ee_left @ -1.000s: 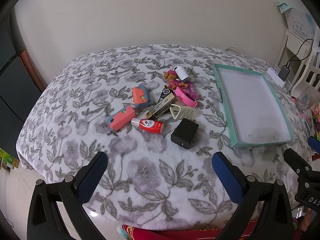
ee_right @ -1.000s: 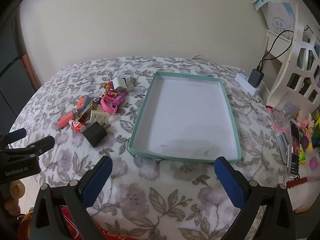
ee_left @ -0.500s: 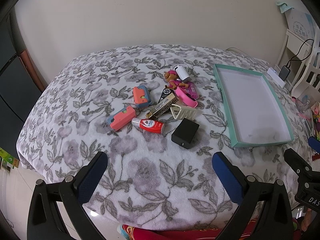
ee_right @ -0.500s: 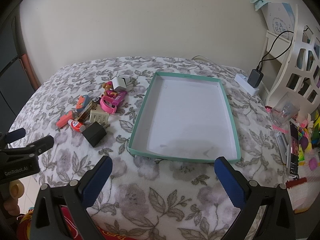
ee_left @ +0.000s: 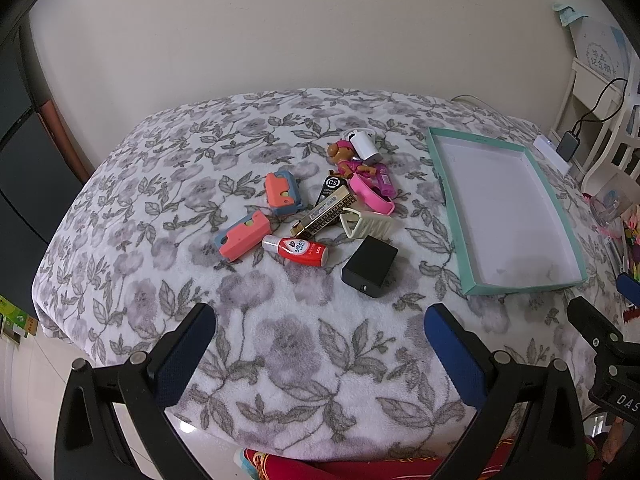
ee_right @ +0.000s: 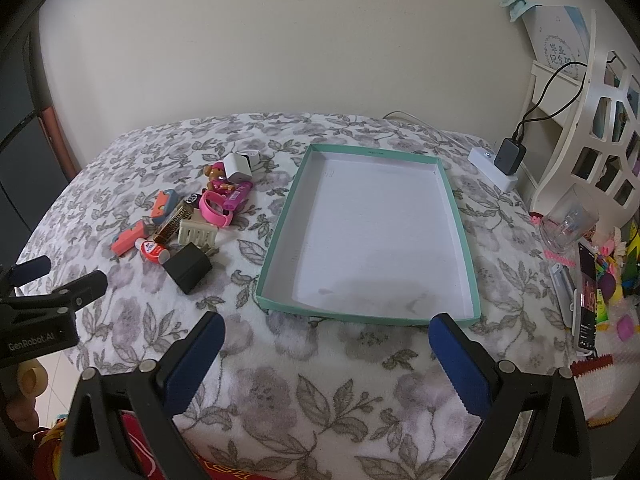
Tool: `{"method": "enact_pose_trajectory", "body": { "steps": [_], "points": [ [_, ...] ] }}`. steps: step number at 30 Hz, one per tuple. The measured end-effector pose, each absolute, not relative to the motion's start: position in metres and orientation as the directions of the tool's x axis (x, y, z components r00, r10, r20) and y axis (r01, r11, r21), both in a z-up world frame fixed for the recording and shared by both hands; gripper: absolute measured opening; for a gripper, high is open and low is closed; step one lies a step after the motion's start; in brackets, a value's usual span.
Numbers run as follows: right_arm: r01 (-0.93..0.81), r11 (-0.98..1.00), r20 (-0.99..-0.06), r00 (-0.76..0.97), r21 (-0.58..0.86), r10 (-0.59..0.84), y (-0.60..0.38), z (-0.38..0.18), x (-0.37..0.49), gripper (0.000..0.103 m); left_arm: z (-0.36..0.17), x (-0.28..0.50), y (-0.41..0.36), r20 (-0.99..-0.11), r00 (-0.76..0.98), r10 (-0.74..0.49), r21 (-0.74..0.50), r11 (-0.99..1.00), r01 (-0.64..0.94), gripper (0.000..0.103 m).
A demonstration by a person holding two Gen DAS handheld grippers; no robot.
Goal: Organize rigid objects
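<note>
The left gripper (ee_left: 320, 344) hovers over the near edge of the flowered blanket (ee_left: 280, 360), fingers wide apart and empty; the right gripper (ee_right: 324, 352) hovers likewise, wide and empty, just before the near rim of the green tray (ee_right: 472, 280). The small things lie in a heap left of the tray: a black charger (ee_left: 369, 266) nearest, a red bottle (ee_left: 298, 249) to its left, two orange cases (ee_left: 244, 236), a gold harmonica (ee_left: 324, 216), a cream hair clip (ee_left: 366, 226), a pink band (ee_left: 370, 196), a bear toy (ee_left: 346, 158) and a white plug (ee_left: 365, 145) farthest.
</note>
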State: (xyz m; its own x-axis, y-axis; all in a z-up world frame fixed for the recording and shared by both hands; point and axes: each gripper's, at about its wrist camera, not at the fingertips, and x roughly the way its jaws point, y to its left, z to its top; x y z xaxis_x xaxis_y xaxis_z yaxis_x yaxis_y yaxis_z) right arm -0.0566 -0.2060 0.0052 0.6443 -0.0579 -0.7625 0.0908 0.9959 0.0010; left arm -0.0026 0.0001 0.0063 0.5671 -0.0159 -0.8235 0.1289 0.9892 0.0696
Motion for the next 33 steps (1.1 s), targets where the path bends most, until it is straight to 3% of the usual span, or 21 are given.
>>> {"method": "enact_pose_trajectory", "body": {
  "steps": [26, 33],
  "points": [
    [0.094, 0.996, -0.764, 0.643, 0.003, -0.059, -0.207, 0.004, -0.057, 0.103, 0.006, -0.003, 0.000, -0.825, 0.565, -0.021, 0.064, 0.989, 0.130, 0.103],
    [0.056, 0.996, -0.781, 0.624, 0.070, 0.020, -0.220, 0.009, -0.043, 0.103, 0.011, 0.016, 0.013, -0.823, 0.568, -0.005, 0.062, 0.993, 0.098, 0.103]
  ]
}}
